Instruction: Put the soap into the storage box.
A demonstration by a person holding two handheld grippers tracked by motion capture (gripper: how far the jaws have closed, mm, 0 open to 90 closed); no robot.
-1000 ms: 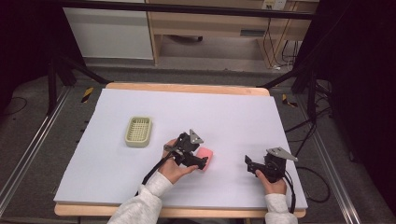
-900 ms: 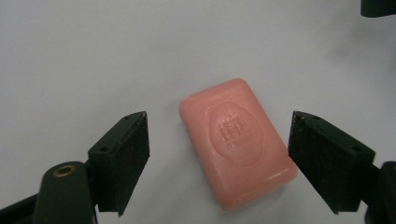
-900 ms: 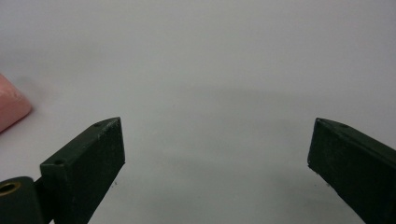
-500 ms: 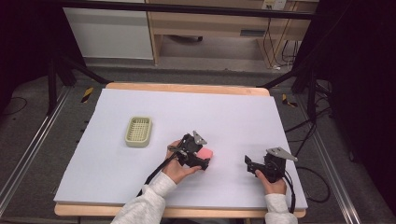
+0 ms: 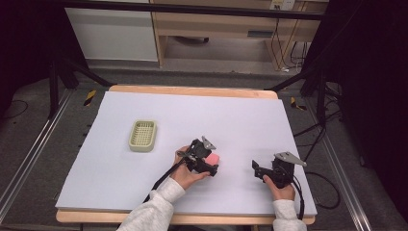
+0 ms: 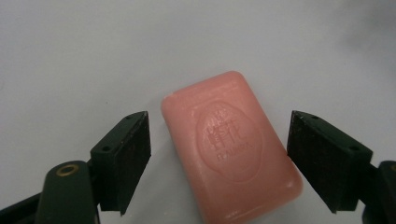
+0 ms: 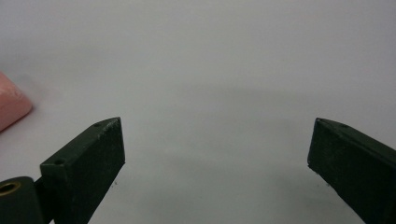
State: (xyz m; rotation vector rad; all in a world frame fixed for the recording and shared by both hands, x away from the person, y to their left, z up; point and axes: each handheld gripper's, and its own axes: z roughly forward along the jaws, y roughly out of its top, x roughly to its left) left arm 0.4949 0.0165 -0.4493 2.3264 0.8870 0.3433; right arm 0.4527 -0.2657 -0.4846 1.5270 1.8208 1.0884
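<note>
While the left gripper (image 6: 218, 158) straddled the pink soap bar (image 6: 231, 149) at the centre of its own view, its jaws had just been closing a little, yet both pads stood clear of the soap, which lay flat on the white table (image 5: 250, 115). The step looked like the grasp itself; next the jaws would need to close squarely on the bar's long sides. At lower right of the high view, the right gripper (image 5: 261, 169) gaped wide, empty. The green soap dish (image 5: 143, 135) waited left of centre.
</note>
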